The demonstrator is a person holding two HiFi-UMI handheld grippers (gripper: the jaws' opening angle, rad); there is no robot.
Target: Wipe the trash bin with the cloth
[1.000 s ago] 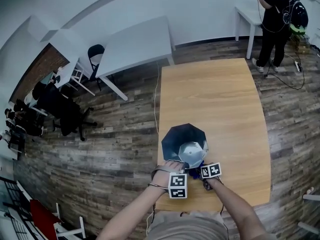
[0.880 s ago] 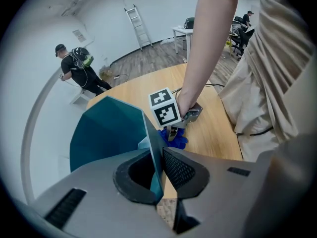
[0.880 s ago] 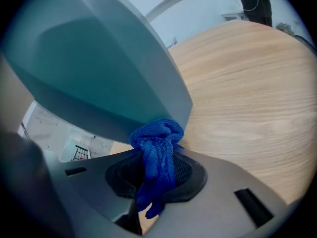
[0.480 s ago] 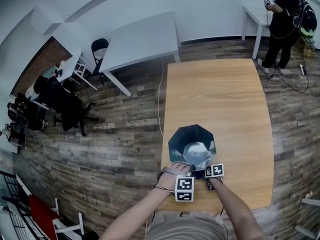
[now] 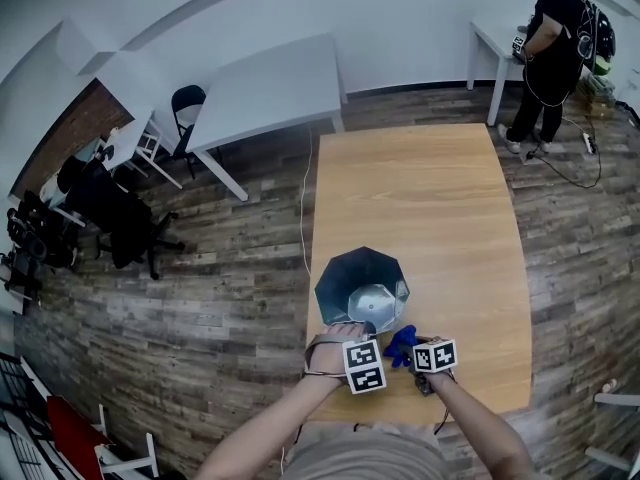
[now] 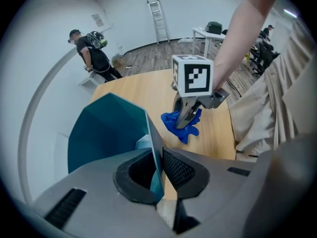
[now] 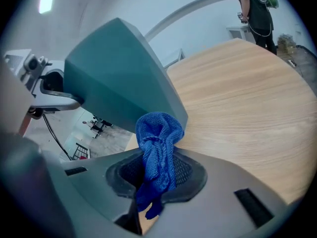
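A dark teal faceted trash bin (image 5: 360, 286) with a pale lining stands at the near left of the wooden table (image 5: 420, 208). My left gripper (image 5: 358, 336) is shut on the bin's near rim; in the left gripper view the rim (image 6: 154, 155) runs between its pads. My right gripper (image 5: 420, 360) is shut on a blue cloth (image 5: 402, 343), just right of the bin's base and above the tabletop. In the right gripper view the cloth (image 7: 159, 150) bunches out of the jaws, close to the bin's outer wall (image 7: 119, 78); I cannot tell whether they touch.
A white table (image 5: 268, 86) and a dark chair (image 5: 188, 103) stand beyond on the wood floor. A person in black (image 5: 552, 43) stands at another white table at the far right. Office chairs (image 5: 120, 223) sit at the left.
The right gripper with the cloth has drawn back from the bin's near edge to beside its base. The left gripper keeps its hold on the rim. The head view has shifted a little.
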